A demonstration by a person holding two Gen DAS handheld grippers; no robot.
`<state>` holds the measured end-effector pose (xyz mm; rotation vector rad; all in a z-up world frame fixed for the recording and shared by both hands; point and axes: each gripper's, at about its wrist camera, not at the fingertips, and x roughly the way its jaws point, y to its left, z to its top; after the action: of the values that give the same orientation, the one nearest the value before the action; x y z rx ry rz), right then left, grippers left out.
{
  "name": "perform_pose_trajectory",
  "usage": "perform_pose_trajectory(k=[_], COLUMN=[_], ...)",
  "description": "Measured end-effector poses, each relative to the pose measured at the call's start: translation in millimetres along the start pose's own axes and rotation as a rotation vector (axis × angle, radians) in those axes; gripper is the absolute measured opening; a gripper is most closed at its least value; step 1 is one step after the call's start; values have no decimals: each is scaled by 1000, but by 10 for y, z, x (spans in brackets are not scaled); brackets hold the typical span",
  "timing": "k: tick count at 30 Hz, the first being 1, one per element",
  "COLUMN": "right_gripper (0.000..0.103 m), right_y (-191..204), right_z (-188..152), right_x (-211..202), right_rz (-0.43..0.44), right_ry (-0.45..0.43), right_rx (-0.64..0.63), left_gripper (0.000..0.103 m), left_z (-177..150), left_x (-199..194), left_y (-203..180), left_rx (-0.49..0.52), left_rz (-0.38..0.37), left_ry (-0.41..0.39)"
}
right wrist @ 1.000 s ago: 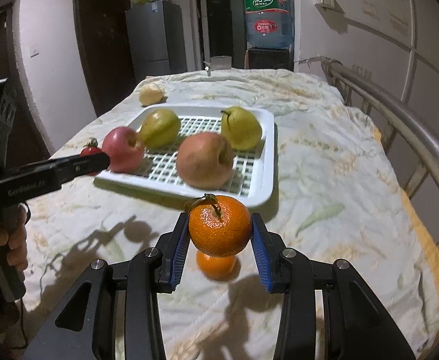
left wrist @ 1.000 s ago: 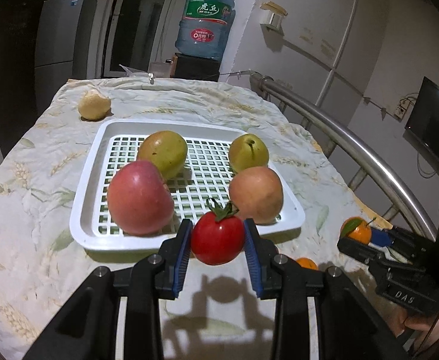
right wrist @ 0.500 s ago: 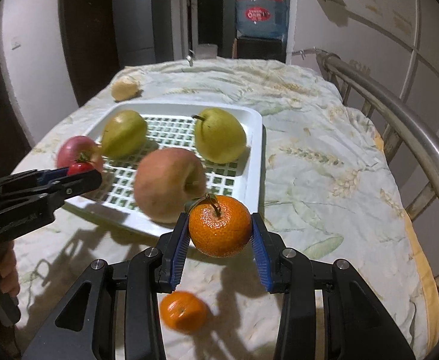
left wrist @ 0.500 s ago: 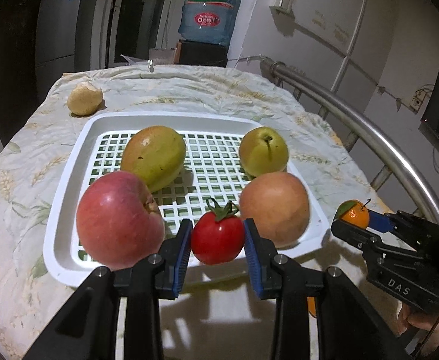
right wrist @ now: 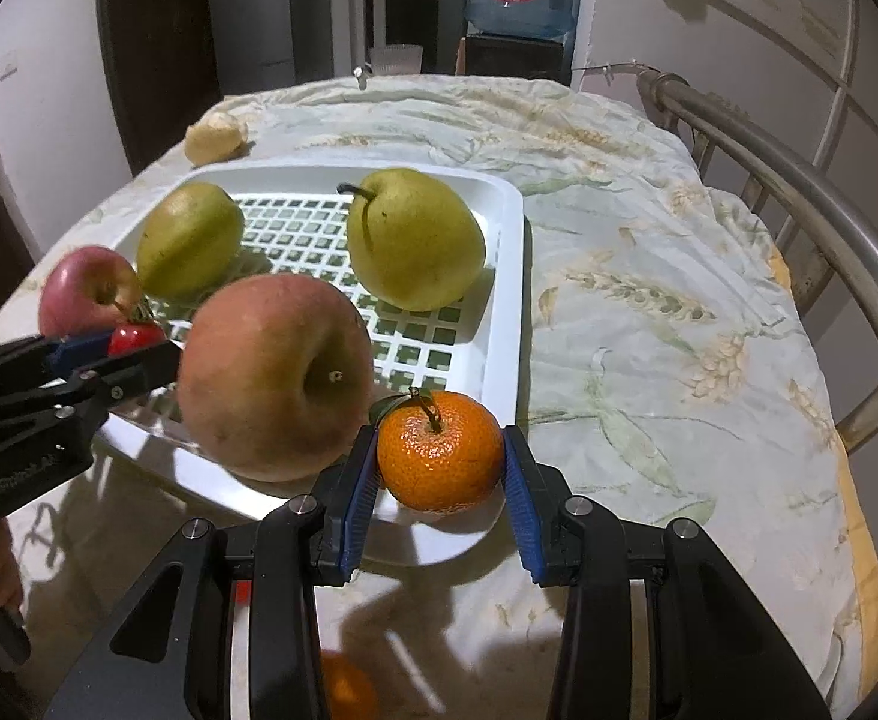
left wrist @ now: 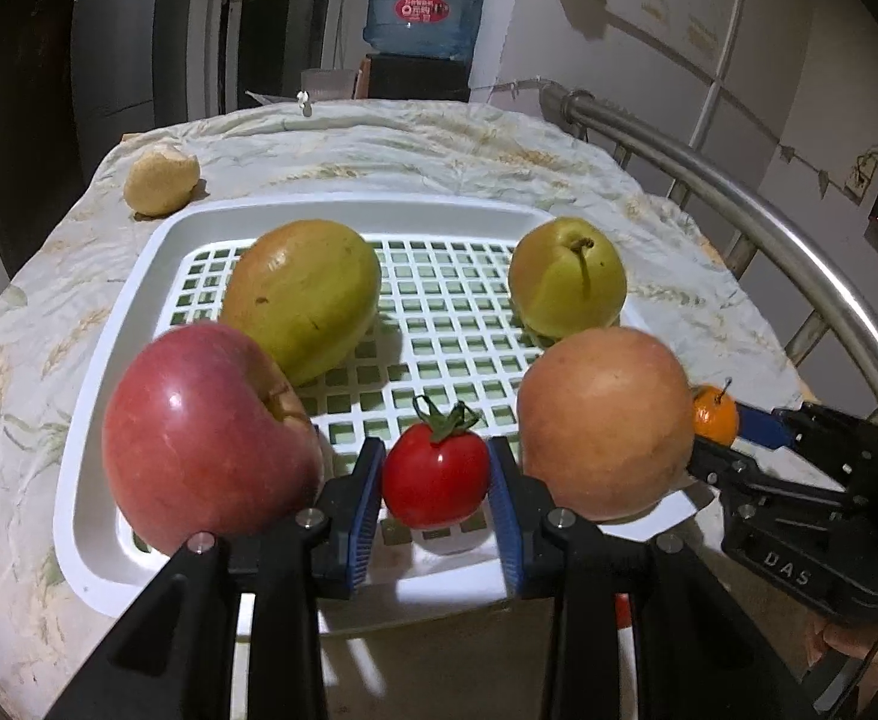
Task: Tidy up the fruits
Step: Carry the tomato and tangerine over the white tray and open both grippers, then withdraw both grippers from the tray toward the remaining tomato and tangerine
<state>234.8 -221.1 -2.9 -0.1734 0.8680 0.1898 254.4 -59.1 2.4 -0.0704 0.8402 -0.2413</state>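
The left gripper (left wrist: 436, 489) has its jaws pinching a red tomato (left wrist: 436, 474), stalk upward; the tomato hangs over the near edge of the white slatted tray (left wrist: 343, 210), in the gap between the red apple (left wrist: 205, 438) just to the left of the jaws and the paler, yellow-red apple (left wrist: 604, 420) just to their right; beyond the jaws lie a green mango-like fruit (left wrist: 301, 294) to the left and a pear (left wrist: 565, 282) to the right, with bare grid between them. The right gripper (right wrist: 439, 477) has its jaws pinching a mandarin (right wrist: 439, 450), leaf and stalk up; it sits at the tray's near right corner, the pale apple just to the left of the jaws, and open tray floor lies ahead and slightly left. A second mandarin (right wrist: 346, 687) lies on the cloth-covered worktop (right wrist: 649, 300) below and behind these jaws. Judging by this, each fruit's free spot lies straight ahead of its own jaws; the tomato's gap is the tighter, flanked closely by both apples.
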Motion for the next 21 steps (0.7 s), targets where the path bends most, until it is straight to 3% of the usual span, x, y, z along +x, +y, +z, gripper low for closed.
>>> perform_pose_trajectory(k=[4,6,10,12,16,21], right_gripper=[39,42,70,75,89,94], right_y=[23,31,-30,-102,-277,-461], right_z=[25,27,-20,-65,-142,-209], right_x=[22,29,9,-53,-282,-632], right_rz=[-6,1,-42,-36,4,74], right_ry=[-4,-6,-17,-37,-101,-186], right_rx=[-22,-39,-25,-4,76,168], left_gripper=[37,44,71,97,101,102], left_z=[-22,-24,-17,-23,-28,28], left_x=[22,19,5,-30,-194,-484], left_y=[-57,-74,13,99,120,141], left_rx=[30,34,-7,-56,-89,-115], left_rz=[6,7,-3,-47,-109,-144], left_ry=[-3,-6,-2,3,-37,-90])
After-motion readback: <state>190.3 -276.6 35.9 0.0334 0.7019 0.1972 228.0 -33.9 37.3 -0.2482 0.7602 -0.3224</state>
